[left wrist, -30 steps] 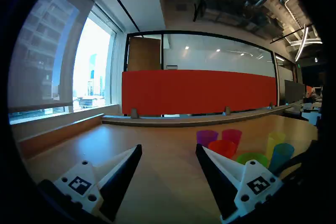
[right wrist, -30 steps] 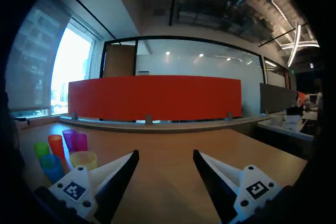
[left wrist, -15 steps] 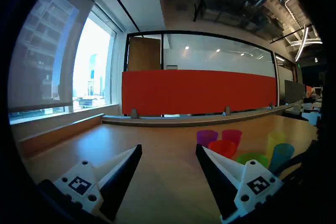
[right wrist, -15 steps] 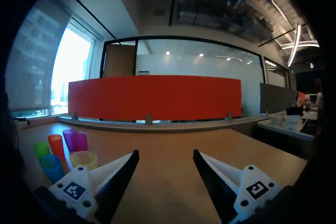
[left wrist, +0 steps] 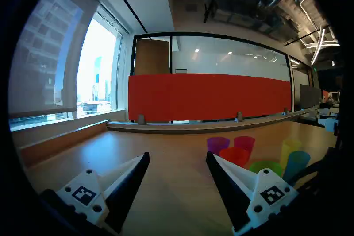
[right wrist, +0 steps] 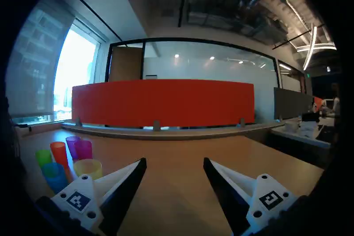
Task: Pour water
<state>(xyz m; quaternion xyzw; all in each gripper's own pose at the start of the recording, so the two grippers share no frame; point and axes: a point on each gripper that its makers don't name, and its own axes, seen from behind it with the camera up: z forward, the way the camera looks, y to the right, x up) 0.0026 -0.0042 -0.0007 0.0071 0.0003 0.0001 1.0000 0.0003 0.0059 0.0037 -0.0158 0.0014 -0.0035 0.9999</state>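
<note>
Several coloured plastic cups stand in a cluster on the wooden table (left wrist: 177, 147). In the left gripper view they sit right of centre: purple cup (left wrist: 217, 145), magenta cup (left wrist: 244, 143), orange cup (left wrist: 234, 155), green cup (left wrist: 265, 165), yellow cup (left wrist: 290, 148), blue cup (left wrist: 297, 162). My left gripper (left wrist: 177, 158) is open and holds nothing; its right finger overlaps the orange cup. In the right gripper view the cups stand at the far left: orange cup (right wrist: 58, 153), yellow cup (right wrist: 88, 167), blue cup (right wrist: 55, 176). My right gripper (right wrist: 175, 161) is open with bare table between its fingers.
A red divider panel (left wrist: 208, 96) runs along the table's far edge, with a glass wall behind it. Large windows (left wrist: 95, 76) line the left side. At the far right another desk (right wrist: 305, 132) holds objects, with a person's shape beyond.
</note>
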